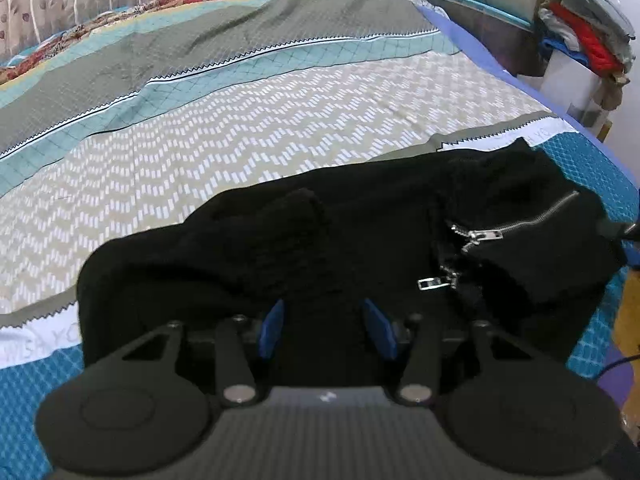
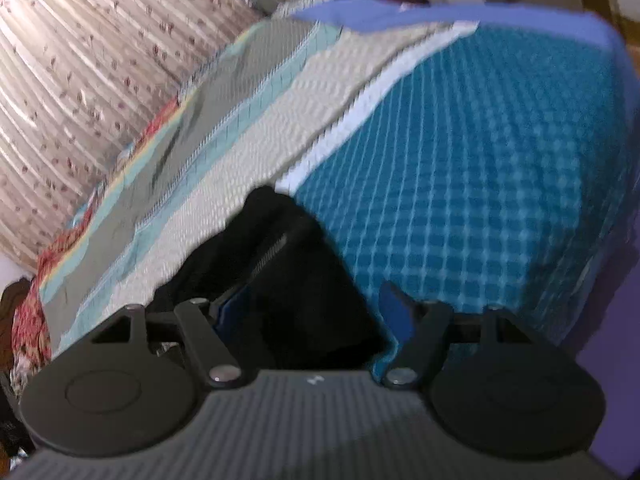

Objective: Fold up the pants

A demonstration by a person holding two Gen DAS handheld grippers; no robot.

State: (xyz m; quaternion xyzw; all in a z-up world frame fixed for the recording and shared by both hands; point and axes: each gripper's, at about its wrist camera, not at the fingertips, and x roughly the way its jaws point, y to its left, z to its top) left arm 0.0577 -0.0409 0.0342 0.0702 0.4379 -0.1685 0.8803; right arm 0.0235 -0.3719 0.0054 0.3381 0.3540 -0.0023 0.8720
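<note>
My left tongs stand wide apart over the black pants, gripping nothing that I can make out. My right tongs gape just as wide, with a bunched end of the pants lying loose between the blue pads. Beyond, the pants rest crumpled on the patterned bedspread, zippers showing.
</note>
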